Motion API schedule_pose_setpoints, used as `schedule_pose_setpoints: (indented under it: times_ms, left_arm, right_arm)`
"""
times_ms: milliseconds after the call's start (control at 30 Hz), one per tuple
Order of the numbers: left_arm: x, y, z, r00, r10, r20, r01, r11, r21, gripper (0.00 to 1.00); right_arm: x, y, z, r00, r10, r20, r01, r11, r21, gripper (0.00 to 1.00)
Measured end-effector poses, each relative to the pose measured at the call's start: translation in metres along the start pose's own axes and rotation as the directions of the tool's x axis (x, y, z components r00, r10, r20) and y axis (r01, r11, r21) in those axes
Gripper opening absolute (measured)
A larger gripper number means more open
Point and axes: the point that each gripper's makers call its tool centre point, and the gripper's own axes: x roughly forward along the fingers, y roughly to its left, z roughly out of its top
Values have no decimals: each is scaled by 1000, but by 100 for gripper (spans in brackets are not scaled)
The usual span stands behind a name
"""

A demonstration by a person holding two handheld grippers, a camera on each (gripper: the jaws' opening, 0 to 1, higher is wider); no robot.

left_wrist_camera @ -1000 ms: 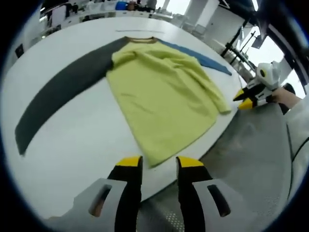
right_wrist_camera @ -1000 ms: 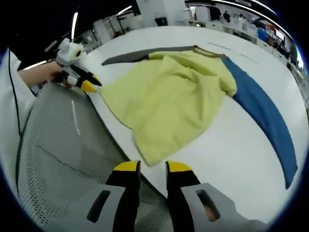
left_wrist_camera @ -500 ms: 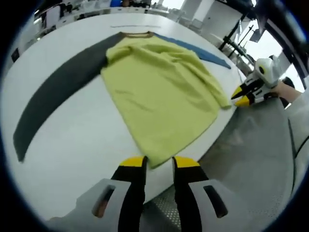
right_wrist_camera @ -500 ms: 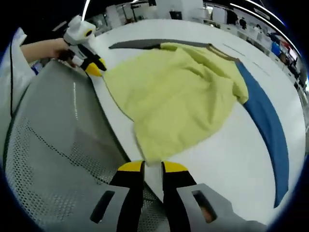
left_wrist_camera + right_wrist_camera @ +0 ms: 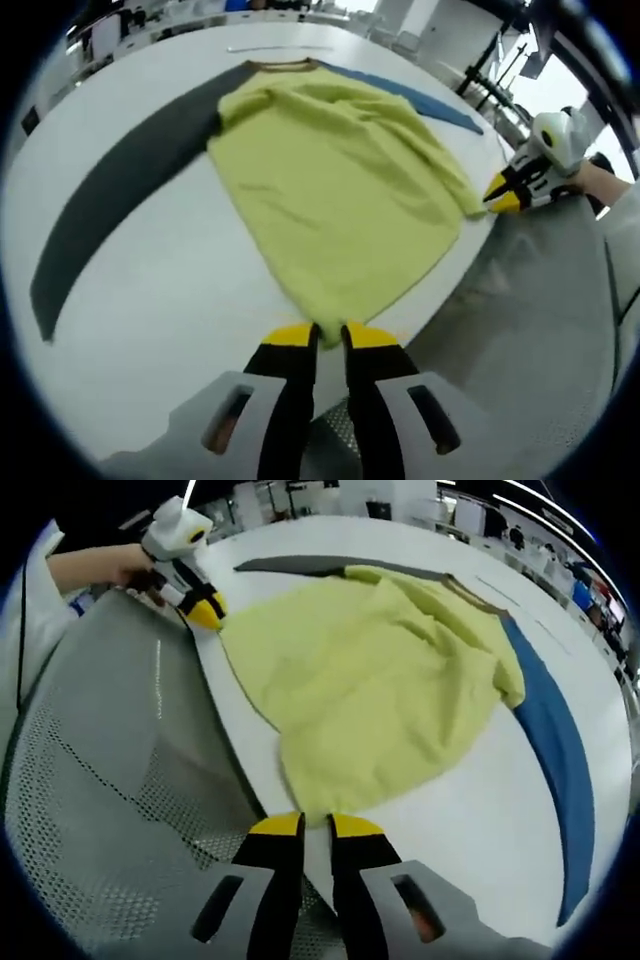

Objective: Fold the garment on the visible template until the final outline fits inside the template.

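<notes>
- We saw the garment [image 5: 340,190] spread over the white table [image 5: 150,290], its hem at the near edge.
- Our left gripper [image 5: 320,334] and right gripper [image 5: 304,825] each stood nearly closed on a hem corner.

— What carries everything here?

— A white worktop [image 5: 180,290], smooth, with a rounded near edge. In the right gripper view the same white surface [image 5: 470,800] runs under and past the cloth.

— And what lies on it?

— One garment [image 5: 340,190], spread flat: a yellow-green body with rumples toward the collar, a brownish neckband at the far end, a dark grey sleeve [image 5: 120,200] stretched out to one side and a blue sleeve [image 5: 555,770] to the other. Both sleeves lie full length on the bare white top.

— Where does the hem sit?

— Right at the near edge of the worktop, its corners reaching the rim.

— Anything else on it?

— A thin pale line [image 5: 280,47] beyond the collar; I cannot tell what it is.
</notes>
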Motion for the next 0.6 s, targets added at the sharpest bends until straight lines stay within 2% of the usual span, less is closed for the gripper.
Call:
schedule_pose_setpoints:
  times_ms: [333,600]
  left_arm:
    - [2,-2,1,1000,11,1,-11,1000,-6,1]
    - [-6,-3,8,1000,-3,19,4,999,-41,0]
  right_arm:
    - [0,-1,0,1000,0,2,0,1000,8,2]
    - [-7,-4,0,1000,-16,6,16,1000,-10,2]
